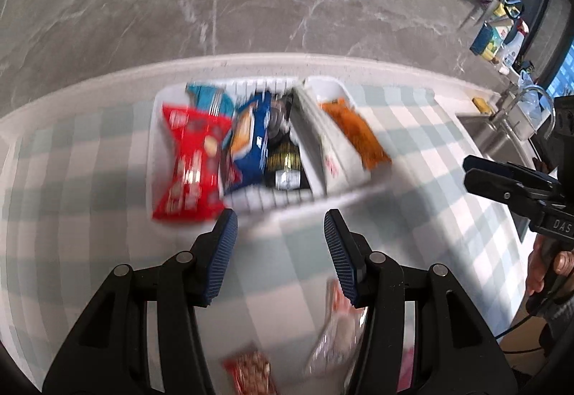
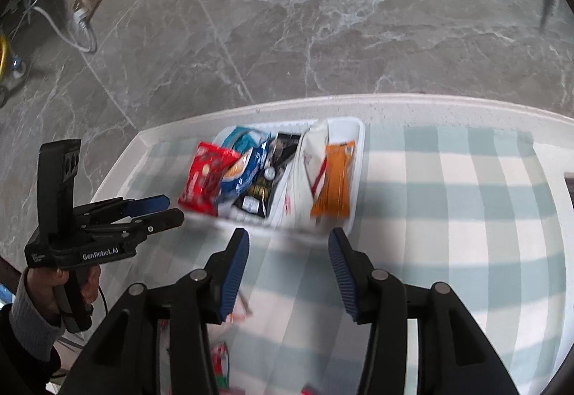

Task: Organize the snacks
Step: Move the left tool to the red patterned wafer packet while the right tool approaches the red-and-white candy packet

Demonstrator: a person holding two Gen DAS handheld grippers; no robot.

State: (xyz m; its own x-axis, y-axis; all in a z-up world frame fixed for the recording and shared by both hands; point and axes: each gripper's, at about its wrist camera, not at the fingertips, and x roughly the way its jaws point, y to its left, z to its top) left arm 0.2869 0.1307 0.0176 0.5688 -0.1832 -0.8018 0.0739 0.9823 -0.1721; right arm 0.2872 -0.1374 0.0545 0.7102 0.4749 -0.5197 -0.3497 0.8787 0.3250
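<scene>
A white divided tray (image 1: 272, 203) (image 2: 358, 158) sits at the far edge of the checked tablecloth. It holds a red packet (image 1: 190, 161) (image 2: 204, 176), a blue packet (image 1: 251, 140) (image 2: 244, 169), a black packet (image 1: 283, 158) (image 2: 265, 179), a teal packet (image 1: 208, 95), a white packet (image 2: 305, 172) and an orange packet (image 1: 358, 135) (image 2: 333, 179). My left gripper (image 1: 280, 255) is open and empty, just short of the tray. My right gripper (image 2: 288, 273) is open and empty too. Loose snacks lie under my left gripper: a clear packet (image 1: 337, 334) and a red-brown one (image 1: 251, 373).
The table's far edge drops to a grey marble floor (image 1: 251, 0). A sink with a tap (image 1: 502, 129) and bottles lie to the right. Cables and a plug (image 2: 82, 22) lie on the floor at left. Small red packets (image 2: 219, 359) lie under my right gripper.
</scene>
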